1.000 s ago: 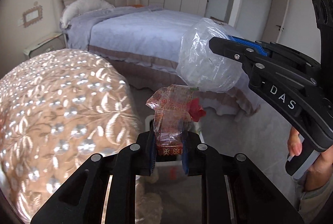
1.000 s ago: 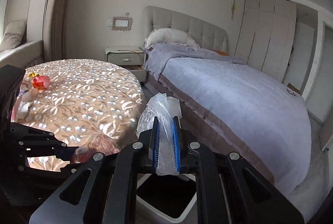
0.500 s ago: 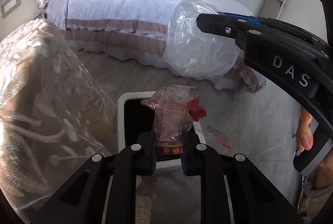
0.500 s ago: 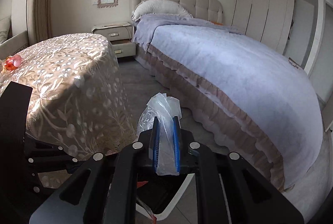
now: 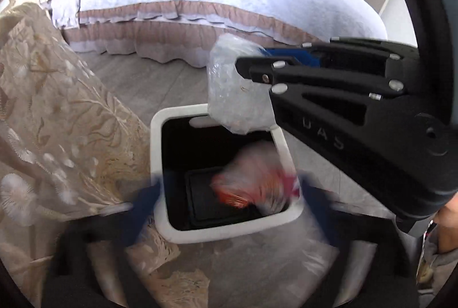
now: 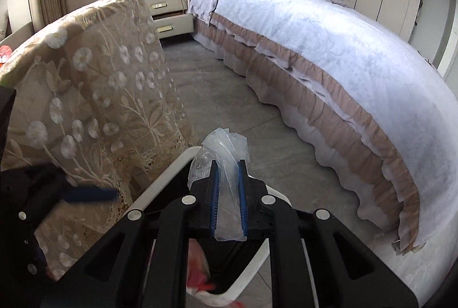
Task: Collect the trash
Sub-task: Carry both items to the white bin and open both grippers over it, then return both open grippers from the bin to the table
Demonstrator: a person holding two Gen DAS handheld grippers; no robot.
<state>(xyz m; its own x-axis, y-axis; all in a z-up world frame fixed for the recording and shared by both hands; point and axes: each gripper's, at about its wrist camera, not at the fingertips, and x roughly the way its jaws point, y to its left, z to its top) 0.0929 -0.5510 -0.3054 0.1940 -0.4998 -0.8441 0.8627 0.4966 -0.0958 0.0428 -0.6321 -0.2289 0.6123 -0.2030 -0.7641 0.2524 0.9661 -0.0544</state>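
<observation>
A white square trash bin [image 5: 156, 136] with a black inside stands on the floor under both grippers. My left gripper [image 5: 229, 193] is over it, its blurred blue pads [image 5: 148, 193] far apart and its jaws opening. A red and clear snack wrapper [image 5: 254, 185] is loose between them, blurred, dropping into the bin. My right gripper [image 5: 243, 65] reaches in from the right, shut on a crumpled clear plastic bag [image 5: 234, 96] that hangs over the bin's far rim. In the right wrist view the right gripper [image 6: 228, 165] pinches that bag [image 6: 226, 145] above the bin [image 6: 171, 165], with the wrapper [image 6: 197, 259] below.
A round table under a beige lace cloth [image 5: 57, 113] stands right beside the bin on the left. A bed with a lilac cover and frilled skirt [image 6: 329, 50] runs along the far side. A nightstand [image 6: 169, 13] is by the wall. A person's hand [image 5: 446, 216] holds the right gripper.
Both grippers have come down over the bin. The left jaws have sprung apart and let go of the wrapper, which is falling in. The right gripper still holds the clear bag.
</observation>
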